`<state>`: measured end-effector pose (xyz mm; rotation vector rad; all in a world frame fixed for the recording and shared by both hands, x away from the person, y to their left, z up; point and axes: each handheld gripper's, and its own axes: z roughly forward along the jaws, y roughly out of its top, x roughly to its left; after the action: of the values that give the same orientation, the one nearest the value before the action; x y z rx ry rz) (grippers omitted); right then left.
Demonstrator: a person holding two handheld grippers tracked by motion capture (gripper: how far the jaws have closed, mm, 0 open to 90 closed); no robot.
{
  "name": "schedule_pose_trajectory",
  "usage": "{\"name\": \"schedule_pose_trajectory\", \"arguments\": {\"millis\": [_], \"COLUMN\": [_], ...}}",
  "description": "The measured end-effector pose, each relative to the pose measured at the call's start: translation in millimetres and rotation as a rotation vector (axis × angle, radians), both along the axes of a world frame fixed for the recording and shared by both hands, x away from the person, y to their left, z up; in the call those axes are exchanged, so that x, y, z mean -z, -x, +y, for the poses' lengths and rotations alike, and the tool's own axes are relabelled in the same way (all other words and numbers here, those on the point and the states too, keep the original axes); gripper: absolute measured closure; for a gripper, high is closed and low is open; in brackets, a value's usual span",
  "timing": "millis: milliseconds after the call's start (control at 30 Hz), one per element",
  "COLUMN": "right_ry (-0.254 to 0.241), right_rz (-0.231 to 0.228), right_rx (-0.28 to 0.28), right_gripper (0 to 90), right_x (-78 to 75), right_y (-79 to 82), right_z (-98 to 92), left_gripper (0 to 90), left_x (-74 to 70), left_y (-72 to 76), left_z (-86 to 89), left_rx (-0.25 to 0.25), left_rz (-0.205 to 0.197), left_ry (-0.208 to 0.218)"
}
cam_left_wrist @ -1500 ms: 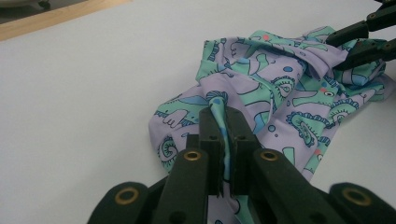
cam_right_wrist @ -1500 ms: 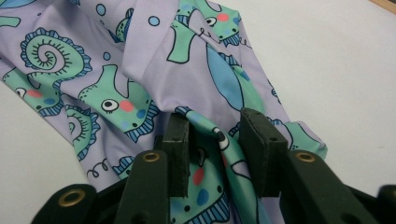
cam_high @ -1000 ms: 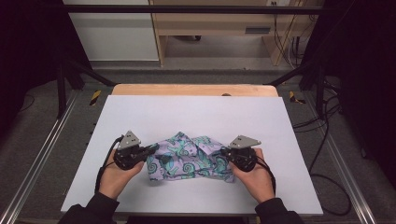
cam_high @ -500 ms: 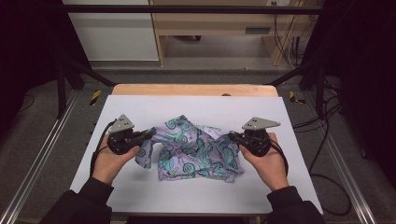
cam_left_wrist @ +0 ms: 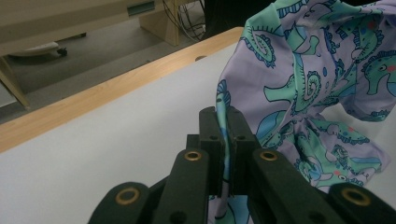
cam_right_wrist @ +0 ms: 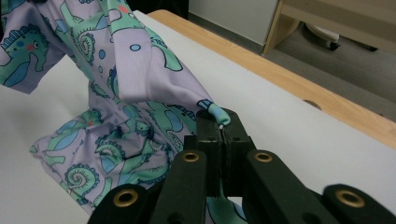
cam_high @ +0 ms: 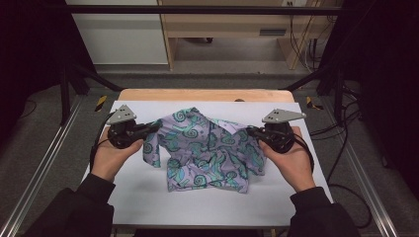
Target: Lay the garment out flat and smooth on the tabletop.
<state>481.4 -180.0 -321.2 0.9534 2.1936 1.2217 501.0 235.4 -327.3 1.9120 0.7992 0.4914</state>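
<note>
The small patterned shirt [cam_high: 205,150] hangs stretched between the two claws, its top edge lifted off the bench [cam_high: 148,197] and its lower part still resting on the white surface near the middle, a little toward the near edge. The left claw [cam_high: 154,127] pinches the shirt's left end, and the right claw [cam_high: 250,131] pinches its right end; both are pressed together on the cloth.

The fabric is thin and soft, lilac with mint-green and blue swirls and seahorse-like figures, falling in loose folds. The bench top is a smooth white sheet with a pale wooden strip along its far edge.

The high view shows the whole garment spread wide between the person's hands, with a grey three-cornered plate atop each claw. The left gripper view shows a single thin fold of shirt [cam_left_wrist: 303,93] running down between the black jaws of the left claw [cam_left_wrist: 225,116]. The right gripper view shows a rolled, hemmed edge of the shirt [cam_right_wrist: 140,84] bunched at the tips of the right claw [cam_right_wrist: 219,122], and the cloth below crumpled on the bench.
</note>
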Motion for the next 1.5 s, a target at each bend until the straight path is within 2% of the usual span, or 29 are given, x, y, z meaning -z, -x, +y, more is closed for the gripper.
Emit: {"name": "schedule_pose_trajectory", "arguments": {"millis": [400,567,667,867,1200,1400,1500], "right_ry": [0.003,-0.005,0.000,0.012,0.008,0.021,0.039], "right_rz": [-0.053,-0.056,-0.069,-0.088,-0.093,-0.111,-0.114], "right_rx": [0.004,0.002,-0.001,0.001,0.018,0.021,0.020], "right_gripper": [89.1,89.0,89.0,89.0,89.0,89.1,89.1], "right_x": [-39.9,-53.3,-60.9,-74.3,-80.9,-94.8,-95.4], "right_y": [-9.9,-17.1,-19.2,-22.7,-35.0,-41.8,-44.5], "right_z": [-2.1,-1.6,0.6,2.9,1.5,1.4,4.8], "left_gripper": [87.6,87.7,87.7,87.7,87.7,87.7,87.7], "left_x": [-35.8,-47.2,-54.9,-68.7,-78.1,-82.5,-81.6], "left_y": [-9.6,-14.8,-16.4,-20.4,-35.0,-41.5,-46.3], "left_z": [0.3,2.9,5.7,8.6,5.0,8.0,10.1], "left_rx": [-0.004,-0.009,-0.013,-0.016,-0.026,-0.029,-0.032], "left_rz": [-0.045,-0.056,-0.061,-0.073,-0.079,-0.084,-0.080], "left_ry": [-0.002,0.000,0.017,0.025,0.017,0.021,0.018]}}
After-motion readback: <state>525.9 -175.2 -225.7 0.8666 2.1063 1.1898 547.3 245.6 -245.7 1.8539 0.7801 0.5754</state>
